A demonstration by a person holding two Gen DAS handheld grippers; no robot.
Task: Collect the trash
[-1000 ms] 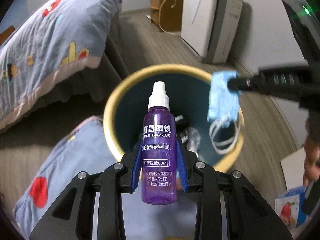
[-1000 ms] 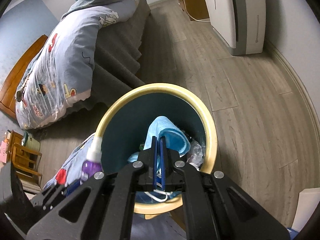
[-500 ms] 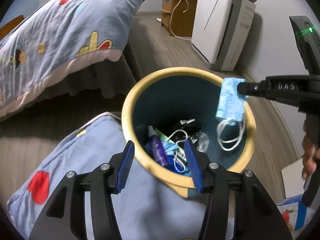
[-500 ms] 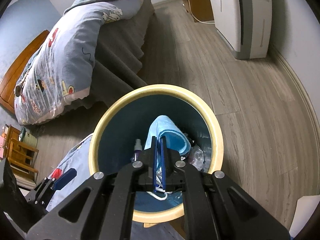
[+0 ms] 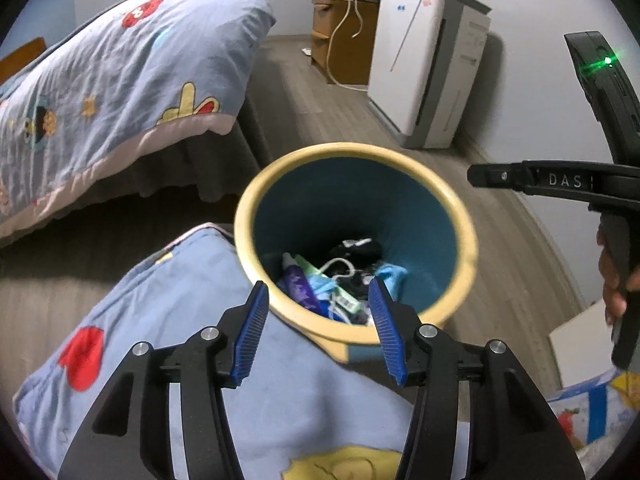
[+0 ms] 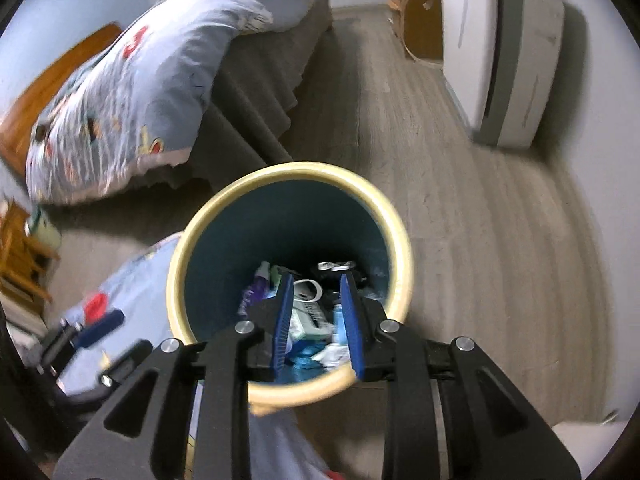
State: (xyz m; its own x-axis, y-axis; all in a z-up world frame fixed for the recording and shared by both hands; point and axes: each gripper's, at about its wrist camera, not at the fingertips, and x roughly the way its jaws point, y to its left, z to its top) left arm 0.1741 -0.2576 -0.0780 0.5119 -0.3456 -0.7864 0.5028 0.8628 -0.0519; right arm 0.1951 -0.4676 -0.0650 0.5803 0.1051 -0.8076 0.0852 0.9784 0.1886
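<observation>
A round bin with a yellow rim and teal inside stands on the wood floor; it also shows in the right wrist view. Inside lie a purple spray bottle, a blue face mask, white cord and other trash. My left gripper is open and empty, just over the bin's near rim. My right gripper is open and empty above the bin's mouth; in the left wrist view its finger reaches in from the right, above the rim.
A bed with a blue cartoon quilt stands left. A blue quilted cushion lies against the bin's near left side. A white air purifier and a wooden cabinet stand at the back. Papers lie at right.
My left gripper opened and the purple bottle fell into the bin. Then my right gripper opened and the blue face mask dropped in too.
</observation>
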